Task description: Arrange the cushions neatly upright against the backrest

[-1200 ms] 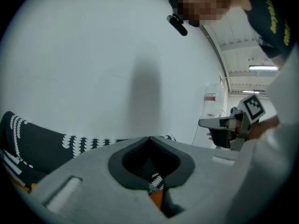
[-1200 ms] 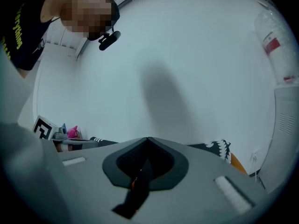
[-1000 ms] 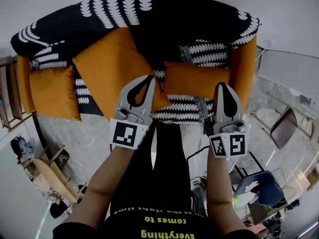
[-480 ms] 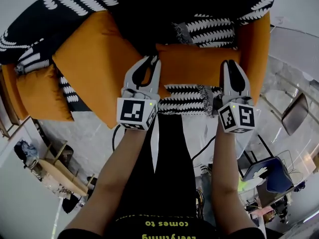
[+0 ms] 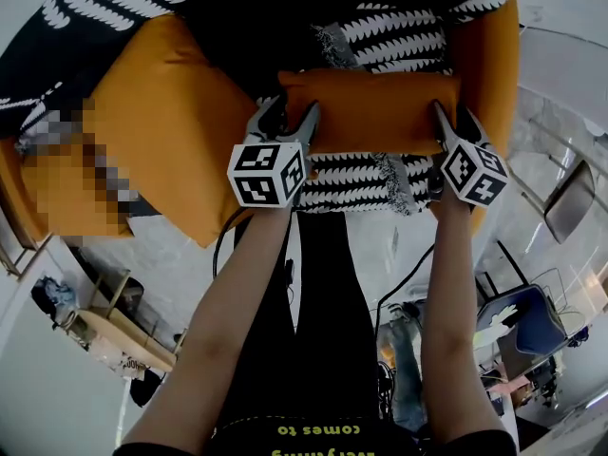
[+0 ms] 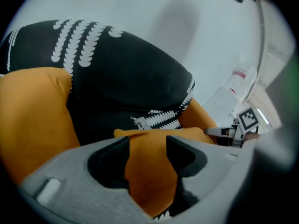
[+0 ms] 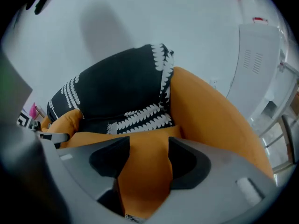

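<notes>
A small orange cushion [image 5: 375, 112] lies flat across the black-and-white patterned sofa seat [image 5: 351, 180]. My left gripper [image 5: 290, 114] straddles its left end and my right gripper [image 5: 454, 120] its right end. The jaws of both have just been opening, and the cushion's edge sits between them without a clear squeeze. That orange cushion [image 6: 149, 171] fills the gap of the left gripper [image 6: 147, 146] in the left gripper view. The cushion [image 7: 145, 171] does the same for the right gripper [image 7: 148, 146] in the right gripper view. A big orange cushion [image 5: 166, 112] leans at the left. A patterned cushion [image 5: 385, 34] lies behind.
The sofa's orange right side cushion [image 5: 494, 65] stands close beside my right gripper. Another orange cushion [image 5: 52, 193] sits at the far left. On the floor are a chair [image 5: 570, 207] at the right, a wooden stand [image 5: 104, 335] at the lower left and a blue object [image 5: 527, 316].
Both grippers came down from above the seat onto the ends of the small orange cushion. Their jaws went from shut to open, with the cushion between them now.
</notes>
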Demonstrator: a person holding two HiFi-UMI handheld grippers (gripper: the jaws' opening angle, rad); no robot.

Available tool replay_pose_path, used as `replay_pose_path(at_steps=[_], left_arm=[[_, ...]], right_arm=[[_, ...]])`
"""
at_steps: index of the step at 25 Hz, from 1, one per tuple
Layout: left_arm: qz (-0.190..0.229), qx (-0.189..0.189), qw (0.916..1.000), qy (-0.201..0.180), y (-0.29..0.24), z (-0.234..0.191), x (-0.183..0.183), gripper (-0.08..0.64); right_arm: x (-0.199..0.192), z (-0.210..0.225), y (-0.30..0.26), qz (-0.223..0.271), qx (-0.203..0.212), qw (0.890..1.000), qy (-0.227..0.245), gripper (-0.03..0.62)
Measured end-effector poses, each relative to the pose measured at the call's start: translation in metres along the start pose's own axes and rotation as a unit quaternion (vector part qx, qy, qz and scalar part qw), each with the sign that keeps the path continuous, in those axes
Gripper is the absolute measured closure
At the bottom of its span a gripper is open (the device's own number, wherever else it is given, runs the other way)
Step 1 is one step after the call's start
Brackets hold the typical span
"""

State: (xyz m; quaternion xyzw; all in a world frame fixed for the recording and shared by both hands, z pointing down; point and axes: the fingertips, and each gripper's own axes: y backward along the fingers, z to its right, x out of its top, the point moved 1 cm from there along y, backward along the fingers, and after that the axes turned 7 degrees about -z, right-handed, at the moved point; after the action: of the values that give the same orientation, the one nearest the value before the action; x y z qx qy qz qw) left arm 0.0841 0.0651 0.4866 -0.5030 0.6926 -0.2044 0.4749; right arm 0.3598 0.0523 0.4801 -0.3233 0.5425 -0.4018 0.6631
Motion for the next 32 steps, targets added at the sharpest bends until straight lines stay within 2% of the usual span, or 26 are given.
replay_pose_path(at_steps=[5,8,10,12,14,18,23,27,29,32], left_arm=[[-0.014,-0.024,0.9991,0.033,-0.019,0.003,-0.01,0.29],[-0.028,-0.028,0.999,0.023,-0.018,0.003,-0.014,0.306],[-0.036,-0.028,0.999,0.003,-0.017,0.006,-0.014,0.352],[-0.041,-0.017,0.9987,-0.024,-0.014,0.008,-0.014,0.44],[-0.048,-0.004,0.9979,-0.044,-0.012,0.008,-0.017,0.491],[-0.054,0.0,0.9973,-0.049,-0.012,0.012,-0.016,0.551],[-0.034,0.005,0.9979,-0.054,0.006,0.018,0.002,0.557],[0.027,0.011,0.9963,-0.081,0.022,0.019,0.049,0.557],[0.075,0.02,0.9907,-0.112,0.024,0.018,0.083,0.555],[0.147,0.034,0.9763,-0.155,0.02,0.014,0.129,0.549]], right_arm=[[-0.013,0.01,-0.018,-0.036,0.019,0.999,-0.025,0.331],[-0.018,0.003,-0.021,-0.059,0.027,0.998,-0.018,0.361],[-0.018,-0.001,-0.02,-0.069,0.027,0.997,-0.01,0.405],[-0.016,-0.004,-0.017,-0.066,0.022,0.998,-0.004,0.491],[-0.018,-0.008,-0.014,-0.06,0.024,0.998,-0.007,0.555],[-0.014,-0.008,-0.003,-0.042,0.039,0.998,-0.014,0.572],[0.014,-0.02,0.028,0.023,0.059,0.998,-0.008,0.574],[0.057,-0.034,0.042,0.104,0.07,0.992,0.019,0.574],[0.087,-0.04,0.043,0.164,0.076,0.983,0.039,0.572],[0.127,-0.041,0.03,0.25,0.089,0.962,0.056,0.572]])
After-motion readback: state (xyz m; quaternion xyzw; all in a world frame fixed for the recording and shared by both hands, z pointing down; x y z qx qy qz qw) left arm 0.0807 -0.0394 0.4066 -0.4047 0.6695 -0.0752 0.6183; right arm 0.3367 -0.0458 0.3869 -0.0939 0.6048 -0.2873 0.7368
